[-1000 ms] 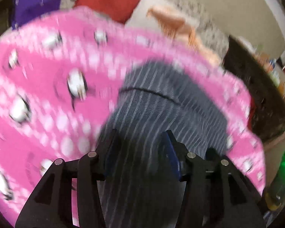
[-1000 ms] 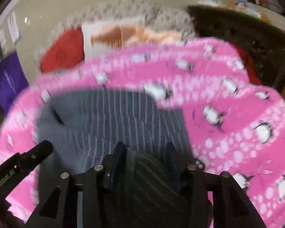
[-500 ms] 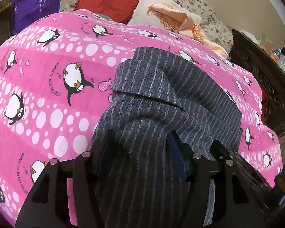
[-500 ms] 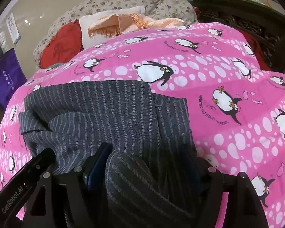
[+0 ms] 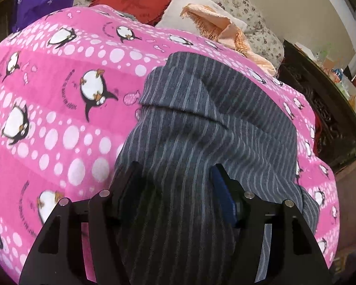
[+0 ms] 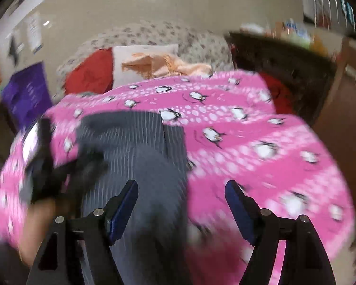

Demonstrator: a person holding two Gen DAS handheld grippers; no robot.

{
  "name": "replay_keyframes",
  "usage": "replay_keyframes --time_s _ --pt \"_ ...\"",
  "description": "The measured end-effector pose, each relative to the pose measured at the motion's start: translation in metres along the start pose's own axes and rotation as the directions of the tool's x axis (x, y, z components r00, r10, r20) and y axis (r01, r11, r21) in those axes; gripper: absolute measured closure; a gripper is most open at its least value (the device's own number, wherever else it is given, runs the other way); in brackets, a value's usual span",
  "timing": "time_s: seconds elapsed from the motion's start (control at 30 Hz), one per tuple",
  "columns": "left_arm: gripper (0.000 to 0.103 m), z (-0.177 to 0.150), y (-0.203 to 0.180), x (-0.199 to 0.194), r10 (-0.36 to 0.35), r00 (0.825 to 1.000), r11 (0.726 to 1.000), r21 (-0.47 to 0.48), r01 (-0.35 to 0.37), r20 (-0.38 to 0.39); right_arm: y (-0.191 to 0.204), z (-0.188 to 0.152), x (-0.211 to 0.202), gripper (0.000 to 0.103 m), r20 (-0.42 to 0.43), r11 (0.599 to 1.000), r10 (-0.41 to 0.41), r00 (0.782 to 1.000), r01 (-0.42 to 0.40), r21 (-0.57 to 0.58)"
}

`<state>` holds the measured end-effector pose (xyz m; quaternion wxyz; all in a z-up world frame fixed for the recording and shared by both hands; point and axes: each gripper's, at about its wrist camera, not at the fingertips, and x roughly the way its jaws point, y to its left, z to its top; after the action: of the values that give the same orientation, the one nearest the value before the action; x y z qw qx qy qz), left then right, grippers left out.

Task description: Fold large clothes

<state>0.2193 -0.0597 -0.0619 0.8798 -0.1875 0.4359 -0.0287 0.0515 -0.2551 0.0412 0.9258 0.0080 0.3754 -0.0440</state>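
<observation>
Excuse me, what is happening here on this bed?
A person is folding a grey striped garment on a pink penguin blanket, with a gripper in each hand. The left gripper has just been opening, with cloth between its fingers. The right gripper stands open and empty above the garment's right edge.

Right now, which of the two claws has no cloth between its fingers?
The right claw: it hangs open above the striped garment and pink penguin blanket. The left claw has just been opening, with striped fabric between its fingers.
</observation>
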Motion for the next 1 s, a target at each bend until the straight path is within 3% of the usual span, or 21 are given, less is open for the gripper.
replay_keyframes --time_s 0.1,0.2,0.33,0.63,1.0 --pt "0.041 -0.013 0.000 -0.023 -0.011 1.000 1.000 0.026 0.011 -0.012 -0.016 -0.052 -0.041 0.030 0.009 0.998 -0.054 0.998 0.055 -0.029" --pt "0.041 -0.025 -0.003 -0.051 -0.009 1.000 0.998 0.055 0.009 0.016 -0.039 -0.098 -0.064 0.030 -0.017 0.996 -0.076 0.997 0.077 0.041" --pt "0.041 -0.037 -0.004 -0.083 -0.017 0.998 0.999 0.040 0.014 0.054 -0.073 -0.129 -0.083 0.030 -0.031 0.988 -0.087 0.996 0.090 0.128" --pt "0.041 -0.051 -0.017 -0.107 0.029 0.997 1.000 0.002 -0.029 0.070 -0.117 -0.137 -0.115 0.030 0.033 0.983 -0.079 0.996 0.072 0.171" --pt "0.041 -0.062 -0.032 -0.096 0.027 0.999 1.000 0.008 -0.028 0.037 -0.145 -0.147 -0.126 0.030 0.031 0.977 -0.116 0.993 0.109 0.181"
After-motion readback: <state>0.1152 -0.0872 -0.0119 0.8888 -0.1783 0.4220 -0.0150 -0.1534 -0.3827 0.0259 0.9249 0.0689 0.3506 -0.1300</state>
